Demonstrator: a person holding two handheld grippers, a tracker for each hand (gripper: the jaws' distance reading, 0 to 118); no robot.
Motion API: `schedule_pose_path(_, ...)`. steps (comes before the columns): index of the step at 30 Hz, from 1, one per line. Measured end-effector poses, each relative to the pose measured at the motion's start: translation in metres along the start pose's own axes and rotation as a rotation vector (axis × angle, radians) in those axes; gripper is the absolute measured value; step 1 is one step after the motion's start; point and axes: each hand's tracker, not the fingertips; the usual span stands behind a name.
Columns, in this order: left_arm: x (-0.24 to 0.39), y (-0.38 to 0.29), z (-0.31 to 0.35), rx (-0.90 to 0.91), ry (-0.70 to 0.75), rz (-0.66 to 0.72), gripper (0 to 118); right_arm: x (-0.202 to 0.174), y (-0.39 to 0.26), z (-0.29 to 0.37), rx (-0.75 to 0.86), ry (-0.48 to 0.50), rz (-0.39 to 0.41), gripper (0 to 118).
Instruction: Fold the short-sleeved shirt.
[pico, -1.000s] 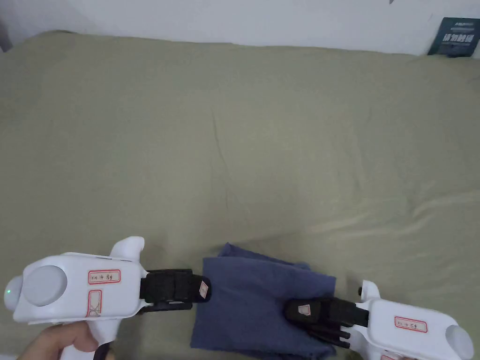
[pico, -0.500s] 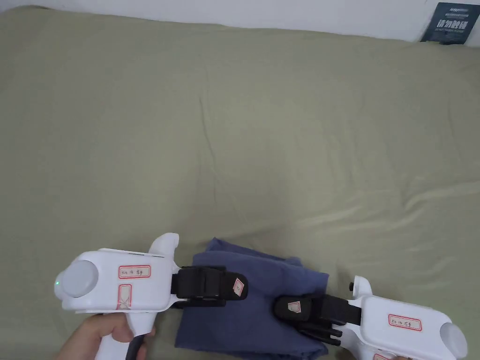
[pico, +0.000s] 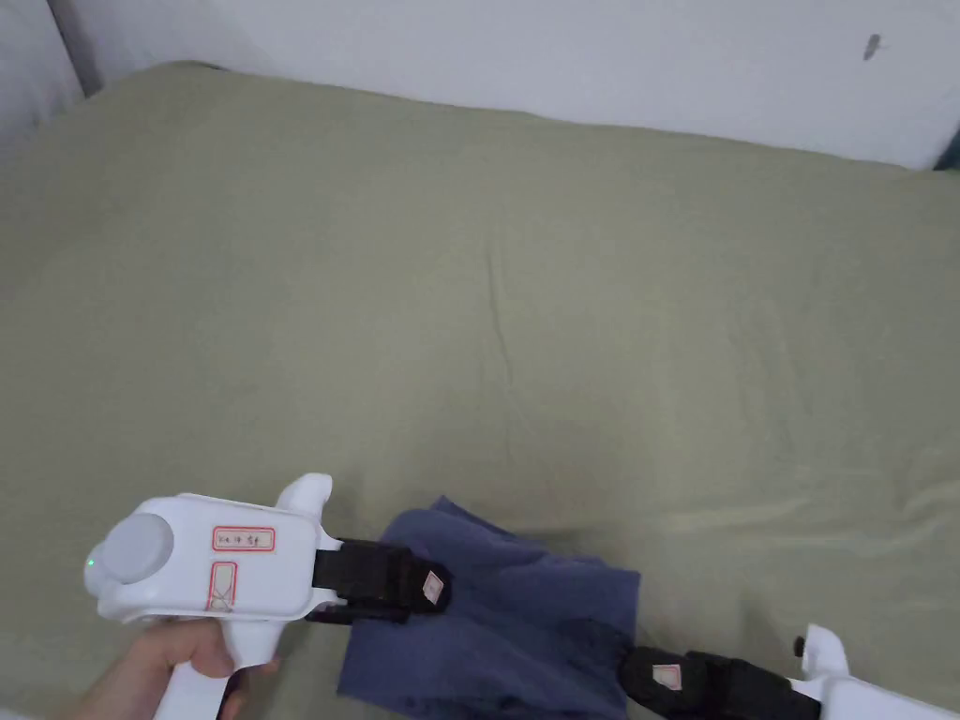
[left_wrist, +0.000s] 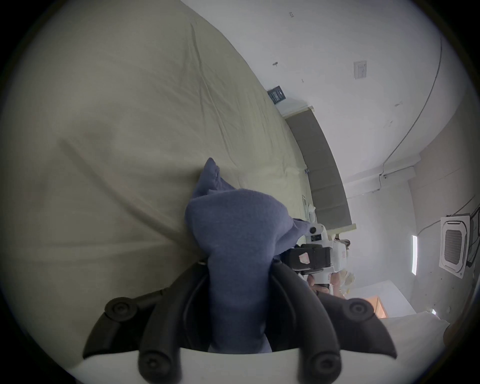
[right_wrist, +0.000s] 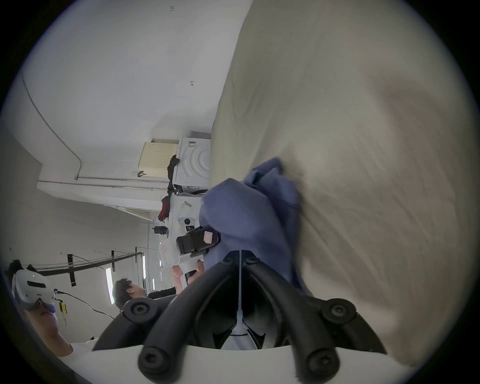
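Since 1.0 s ago the shirt (pico: 511, 623) has been bunched up & raised at its edges: it lay flat as a folded square then, w/ the left gripper (pico: 424, 589) beside its left edge; now that edge is clamped and the right gripper (pico: 656, 677) has been drawn back toward the near right corner (the camera has shifted too). The shirt, a small blue folded bundle, is seen at the near edge of the bed (pico: 487, 309), partly resting on the sheet, partly lifted. In the left gripper view the left jaws are clenched on a thick wad of cloth (left_wrist: 237, 262) that runs down between them. In the right gripper view the right jaws are pressed nearly together w/ the shirt (right_wrist: 246, 215) at their tips; a grasp is likely, but whether cloth is actually pinched cannot be told. Opposite sides are prob. held so the bundle can be carried w/o unfolding. The fold looks mostly done; a final placing or smoothing is judged to be left. Risk: layers slipping out of the thick left grip.
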Motion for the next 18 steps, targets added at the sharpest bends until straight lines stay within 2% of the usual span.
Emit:
schedule_pose_path(2,0.014,0.013,0.045,0.047,0.067,0.002,25,-0.009,0.004,0.001,0.013,0.000,0.021,3)
schedule_pose_path(8,-0.039,0.062,0.165,0.131,0.268,0.045,25,-0.030,0.011,0.008,0.034,-0.020,0.081,3)
schedule_pose_path(15,-0.097,0.105,0.231,0.184,0.331,0.142,25,-0.048,0.018,0.010,0.059,-0.063,0.120,3)
schedule_pose_path(16,-0.094,0.108,0.232,0.186,0.343,0.142,27,-0.049,0.020,0.009,0.062,-0.067,0.124,3)
schedule_pose_path(17,-0.093,0.110,0.232,0.184,0.364,0.139,35,-0.049,0.022,0.008,0.062,-0.071,0.127,3)
schedule_pose_path(18,-0.090,0.116,0.233,0.173,0.379,0.140,53,-0.050,0.023,0.007,0.064,-0.077,0.128,3)
